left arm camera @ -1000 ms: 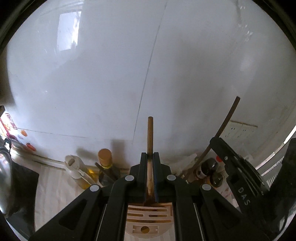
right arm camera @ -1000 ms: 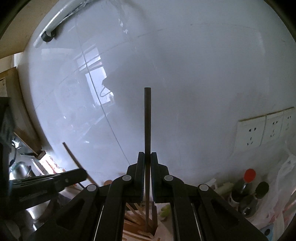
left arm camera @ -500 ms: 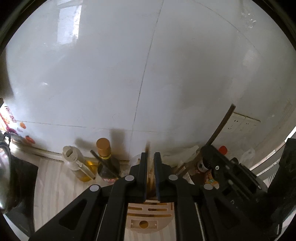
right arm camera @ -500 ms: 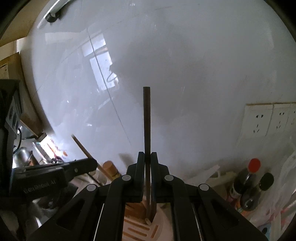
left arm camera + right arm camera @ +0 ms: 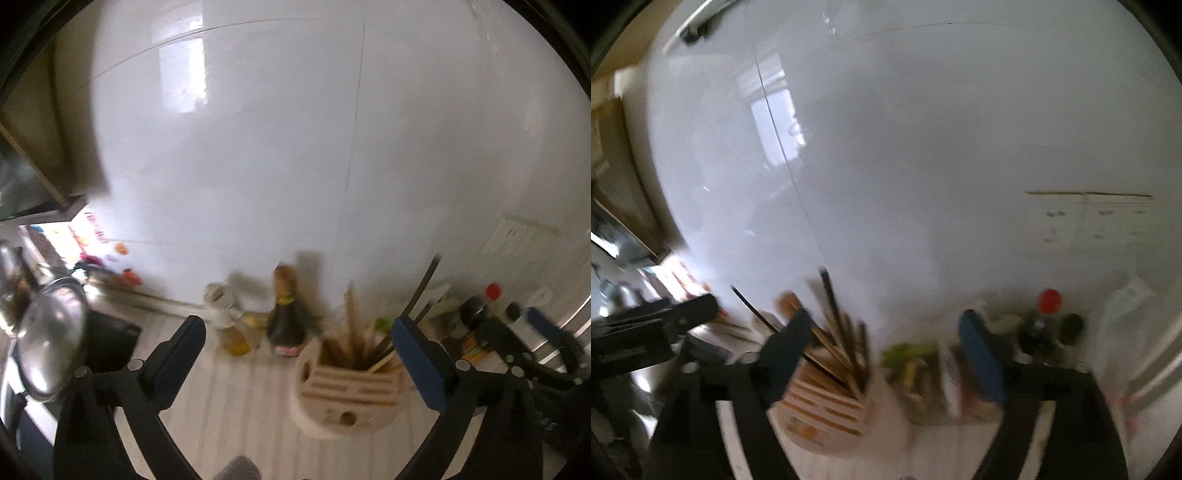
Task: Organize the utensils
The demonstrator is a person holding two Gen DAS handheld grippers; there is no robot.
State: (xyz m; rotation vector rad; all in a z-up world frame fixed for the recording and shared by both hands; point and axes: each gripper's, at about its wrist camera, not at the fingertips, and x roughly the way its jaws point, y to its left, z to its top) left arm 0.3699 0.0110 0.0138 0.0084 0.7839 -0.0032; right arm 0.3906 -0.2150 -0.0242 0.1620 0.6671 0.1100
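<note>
On the pale striped counter [image 5: 236, 402], against the white tiled wall [image 5: 280, 155], we find the wooden utensil holder [image 5: 343, 398] standing upright with chopsticks [image 5: 352, 332] loaded in its rear compartment; some lean left, one dark stick leans right. Our left gripper [image 5: 299, 343] has its jaws opening and spread wide, nothing pressed between them; the holder sits between and beyond the fingers. Our right gripper [image 5: 882, 339] likewise has its jaws opening, wide apart and gripping nothing. From that view the holder [image 5: 834, 406] lies behind the left-hand finger, its chopsticks [image 5: 846, 332] fanned out and tilted. Behind the holder we note a dark sauce bottle [image 5: 286, 314] and a pale oil bottle [image 5: 227, 317] side by side. A steel pot lid [image 5: 51, 339] sits far left. Both views are blurred; finer detail cannot be confirmed.
</note>
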